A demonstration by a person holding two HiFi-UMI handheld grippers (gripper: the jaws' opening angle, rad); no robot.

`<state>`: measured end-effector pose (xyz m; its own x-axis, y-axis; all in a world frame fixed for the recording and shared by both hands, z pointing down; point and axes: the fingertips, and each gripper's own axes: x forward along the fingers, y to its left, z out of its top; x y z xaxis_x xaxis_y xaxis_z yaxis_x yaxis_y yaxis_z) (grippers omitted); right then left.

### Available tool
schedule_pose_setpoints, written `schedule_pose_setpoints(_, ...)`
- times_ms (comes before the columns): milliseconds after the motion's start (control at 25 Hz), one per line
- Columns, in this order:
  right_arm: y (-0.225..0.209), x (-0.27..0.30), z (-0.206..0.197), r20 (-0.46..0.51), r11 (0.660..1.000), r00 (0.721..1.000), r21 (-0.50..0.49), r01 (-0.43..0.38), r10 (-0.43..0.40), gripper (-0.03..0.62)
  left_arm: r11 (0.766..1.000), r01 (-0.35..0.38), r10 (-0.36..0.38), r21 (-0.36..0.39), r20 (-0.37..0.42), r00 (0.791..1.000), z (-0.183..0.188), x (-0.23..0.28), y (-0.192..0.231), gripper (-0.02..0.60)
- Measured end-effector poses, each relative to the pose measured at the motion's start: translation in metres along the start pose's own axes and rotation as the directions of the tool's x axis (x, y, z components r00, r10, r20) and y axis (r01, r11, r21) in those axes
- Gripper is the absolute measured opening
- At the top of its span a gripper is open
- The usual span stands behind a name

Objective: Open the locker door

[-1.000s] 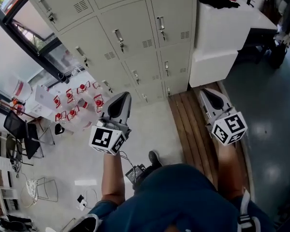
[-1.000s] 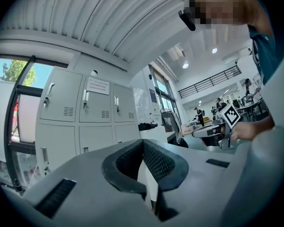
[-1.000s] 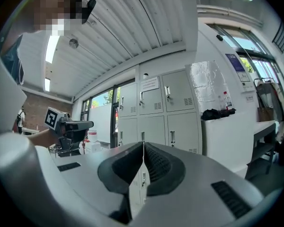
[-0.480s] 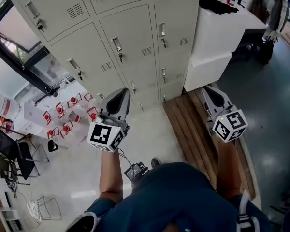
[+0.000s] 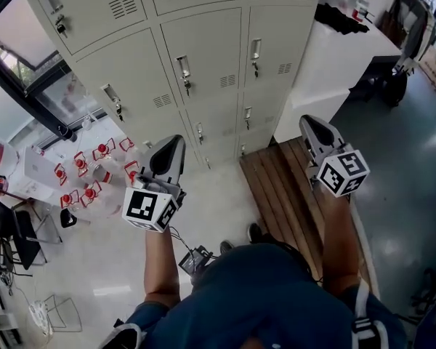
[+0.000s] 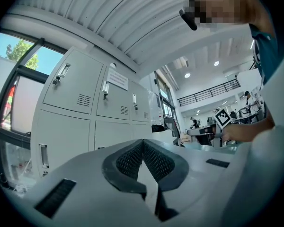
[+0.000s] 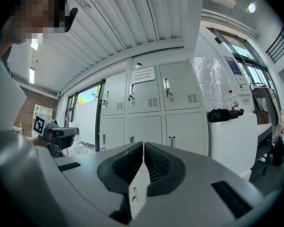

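A bank of pale grey lockers (image 5: 123, 71) fills the wall ahead, and every locker door (image 5: 207, 46) in view is shut. A white table (image 5: 327, 64) stands against its right end, with a dark bundle (image 5: 341, 19) on top. Wooden slats (image 5: 276, 195) lie on the floor below. The left hand-held gripper (image 5: 173, 142) and right hand-held gripper (image 5: 310, 122) point toward the lockers, well apart from them. Both have their jaws closed together on nothing.

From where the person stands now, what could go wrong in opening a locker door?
The left gripper and right gripper are shut: closed jaws could slip off the small door handle instead of gripping it. The wooden platform lies close to the feet, so its edge might trip the person.
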<state>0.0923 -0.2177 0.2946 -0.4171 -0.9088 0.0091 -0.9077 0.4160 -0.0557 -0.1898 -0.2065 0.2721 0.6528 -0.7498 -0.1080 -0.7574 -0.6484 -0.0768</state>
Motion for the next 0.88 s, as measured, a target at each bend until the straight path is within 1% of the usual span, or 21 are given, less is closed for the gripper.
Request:
schedule_pose_setpoints(200, -0.020, 0.047, -0.002, 0.011, 1.000, 1.000, 0.009, -0.012, 0.012, 0.037, 0.999, -0.052, 0.052, 0.014, -0.028, 0.998, -0.006, -0.003, 0.021, 0.017)
schedule_pose_setpoints(440, -0.050, 0.115, 0.000, -0.001, 0.998, 0.998, -0.007, -0.064, 0.064, 0.038, 0.990, -0.139, 0.140, 0.018, -0.051, 0.989, -0.006, 0.008, 0.039, 0.017)
schedule_pose_setpoints(680, -0.078, 0.178, -0.009, -0.028, 0.996, 0.995, -0.017, -0.092, 0.092, 0.038, 0.977, -0.213, 0.213, 0.009, -0.093, 0.973, -0.022, 0.018, 0.059, 0.017)
schedule_pose_setpoints(880, -0.104, 0.222, -0.020, -0.052, 0.994, 0.993, -0.027, -0.105, 0.104, 0.038, 0.966, -0.259, 0.259, 0.012, -0.121, 0.958, -0.034, 0.025, 0.071, 0.017)
